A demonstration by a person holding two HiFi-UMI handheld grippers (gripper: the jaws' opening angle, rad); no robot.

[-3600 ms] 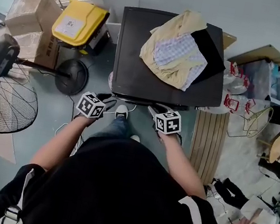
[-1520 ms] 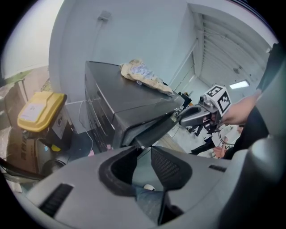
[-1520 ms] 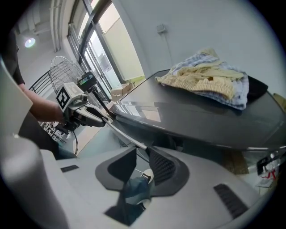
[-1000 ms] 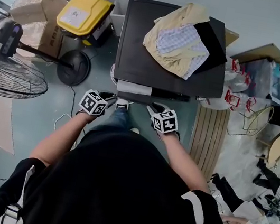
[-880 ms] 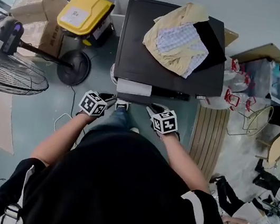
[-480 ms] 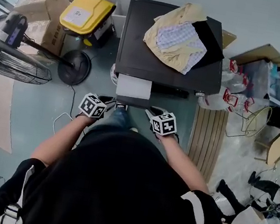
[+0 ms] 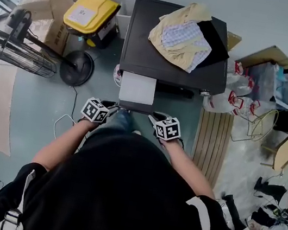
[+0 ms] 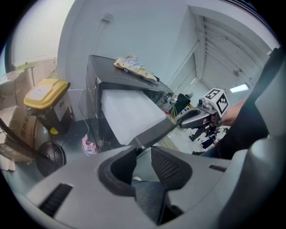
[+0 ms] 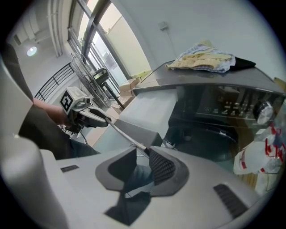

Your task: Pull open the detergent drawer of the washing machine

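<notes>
Left gripper view: the left tool is clenching on one end of the grey front panel of the detergent drawer. The panel's corner is sitting between the ribbed pads. The panel is running from there across to the right tool, which is gripping its other end.

Right gripper view: the same from the other side. The right tool's jaws are closing on the panel's thin lower lip, which is passing straight into the gap between the pads.

Head view: both tools are pointing down and forward, side by side at the drawer's front edge, left tool at the left corner, right tool at the right. The drawer is standing pulled well out of the washing machine, at the left of its front, with its white top face showing. A heap of clothes, yellow, checked and black, is lying on top of the machine, toward the right.

Surroundings: a yellow bin is standing just left of the machine, with cardboard boxes beyond it. A floor fan is standing further left, its round base near the bin. A slatted wooden board is lying on the floor to the right, with plastic bags beside the machine's right front corner.
</notes>
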